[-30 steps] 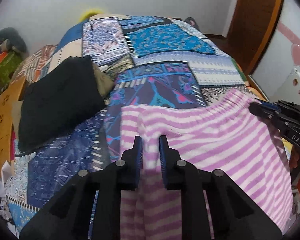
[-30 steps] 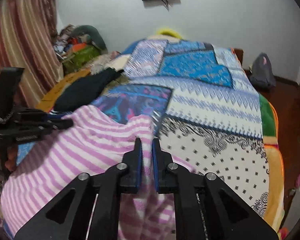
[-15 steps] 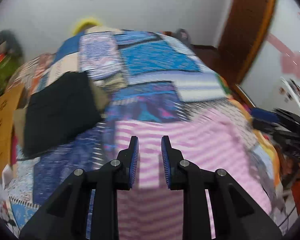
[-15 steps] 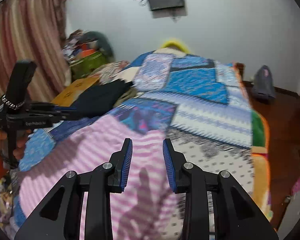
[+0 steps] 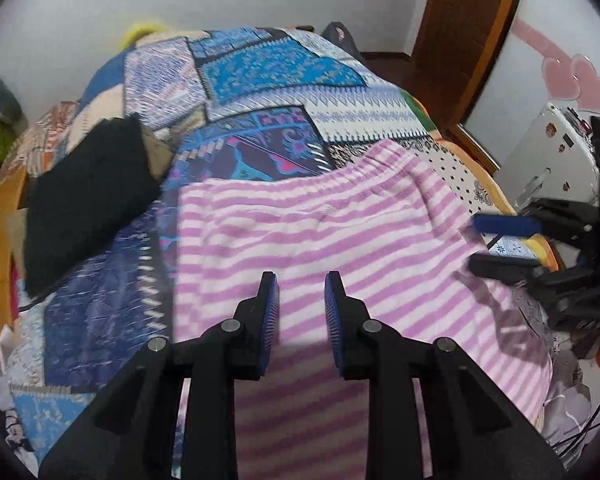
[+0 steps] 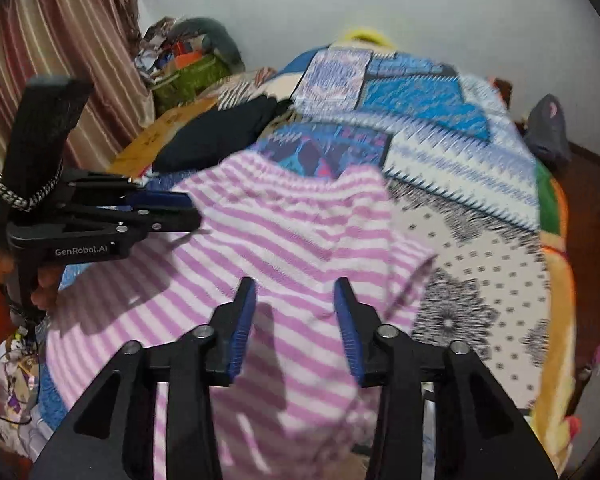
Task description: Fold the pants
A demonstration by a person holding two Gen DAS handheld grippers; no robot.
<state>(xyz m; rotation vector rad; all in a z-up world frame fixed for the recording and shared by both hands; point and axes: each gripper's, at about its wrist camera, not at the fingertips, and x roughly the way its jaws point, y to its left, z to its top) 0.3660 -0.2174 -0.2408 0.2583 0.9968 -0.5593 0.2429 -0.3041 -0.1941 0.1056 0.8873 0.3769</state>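
The pink-and-white striped pants [image 5: 320, 240] lie spread flat on the patchwork bedspread, waistband at the far side; they also show in the right wrist view [image 6: 284, 248]. My left gripper [image 5: 302, 284] is open and empty, raised above the pants' middle. My right gripper [image 6: 295, 292] is open and empty above the pants' right part. It also shows at the right edge of the left wrist view [image 5: 496, 244], and the left gripper shows at the left of the right wrist view [image 6: 180, 212].
A black folded garment [image 5: 84, 196] lies on the bed left of the pants. The patchwork bedspread [image 5: 276, 64] runs to the far wall. A wooden door [image 5: 460, 40] and a white appliance [image 5: 548, 160] stand at the right. A striped curtain [image 6: 60, 60] and clutter stand at the left.
Both grippers held the pants' waistband a second ago. Both have opened, let go and lifted back. The pants now lie flat on the bed.
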